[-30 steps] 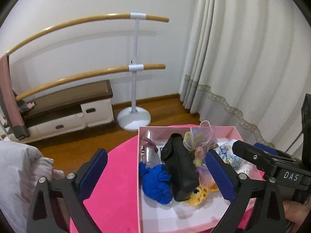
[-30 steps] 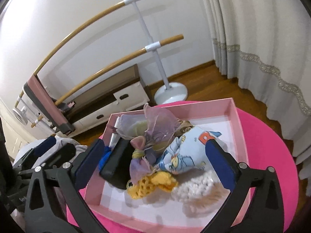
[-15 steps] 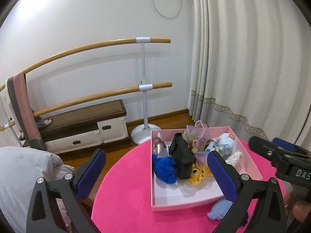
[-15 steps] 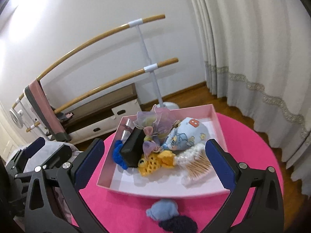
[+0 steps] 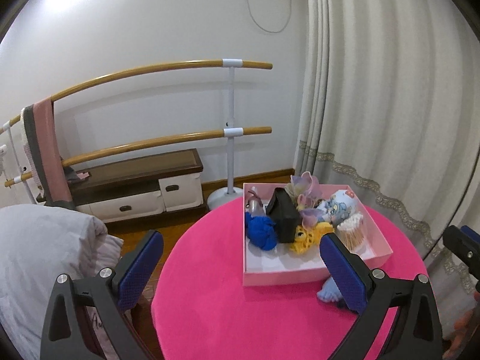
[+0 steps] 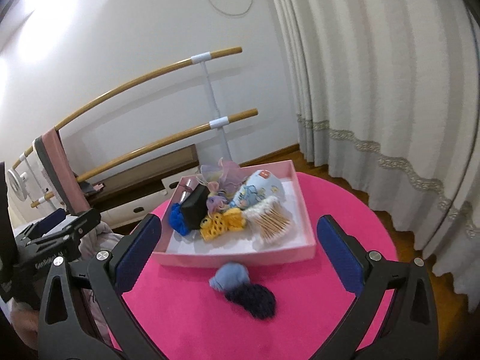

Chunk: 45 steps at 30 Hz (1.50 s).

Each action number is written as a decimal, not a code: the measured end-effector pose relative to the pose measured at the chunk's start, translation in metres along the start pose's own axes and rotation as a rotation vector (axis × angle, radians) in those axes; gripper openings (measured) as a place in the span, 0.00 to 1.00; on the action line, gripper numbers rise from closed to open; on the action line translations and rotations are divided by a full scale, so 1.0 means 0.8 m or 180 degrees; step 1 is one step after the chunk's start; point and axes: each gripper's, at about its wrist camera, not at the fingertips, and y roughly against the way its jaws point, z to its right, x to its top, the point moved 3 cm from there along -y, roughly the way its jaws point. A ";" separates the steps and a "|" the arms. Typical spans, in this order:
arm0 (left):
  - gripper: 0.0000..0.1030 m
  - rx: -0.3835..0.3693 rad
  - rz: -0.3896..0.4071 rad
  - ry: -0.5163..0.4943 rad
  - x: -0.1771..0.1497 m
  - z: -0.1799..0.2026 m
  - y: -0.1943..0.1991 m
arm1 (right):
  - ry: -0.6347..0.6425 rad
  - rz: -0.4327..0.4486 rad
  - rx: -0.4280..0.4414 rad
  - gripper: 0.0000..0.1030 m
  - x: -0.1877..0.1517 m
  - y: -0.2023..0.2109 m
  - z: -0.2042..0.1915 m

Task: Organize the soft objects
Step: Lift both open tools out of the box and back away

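Note:
A pink box (image 5: pixel 303 275) (image 6: pixel 237 259) on a round pink table (image 5: pixel 240 315) (image 6: pixel 210 324) holds a blue knit ball (image 5: pixel 260 234), a black pouch (image 5: pixel 283 216), a yellow crochet piece (image 6: pixel 220 223), a pale blue printed plush (image 6: pixel 255 193), a sheer scrunchie (image 6: pixel 222 171) and a cotton-swab pack (image 6: pixel 270 220). A light blue and dark navy pom-pom pair (image 6: pixel 243 288) lies on the table in front of the box. My left gripper (image 5: pixel 240 273) and right gripper (image 6: pixel 240 270) are both open and empty, held back above the table's near side.
A wooden ballet barre (image 5: pixel 231 132) stands behind the table by the white wall, with a low bench cabinet (image 5: pixel 135 186) under it. Cream curtains (image 5: pixel 390 105) hang at the right. A grey quilt (image 5: pixel 39 255) lies at the left.
Both grippers have pulled back and up from the box, so the whole table shows. The pom-pom pair in front of the box has come into view.

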 end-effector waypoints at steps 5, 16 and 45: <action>1.00 0.0030 0.0067 -0.0034 -0.016 0.007 0.042 | 0.0061 0.0039 -0.0100 1.00 -0.019 0.028 -0.004; 1.00 0.0046 0.0148 -0.0131 -0.065 0.020 0.126 | 0.0248 0.0017 -0.0103 1.00 -0.053 0.059 -0.029; 1.00 0.0006 0.0044 -0.0029 -0.074 0.007 0.162 | 0.0269 0.0057 -0.0166 1.00 -0.052 0.075 -0.029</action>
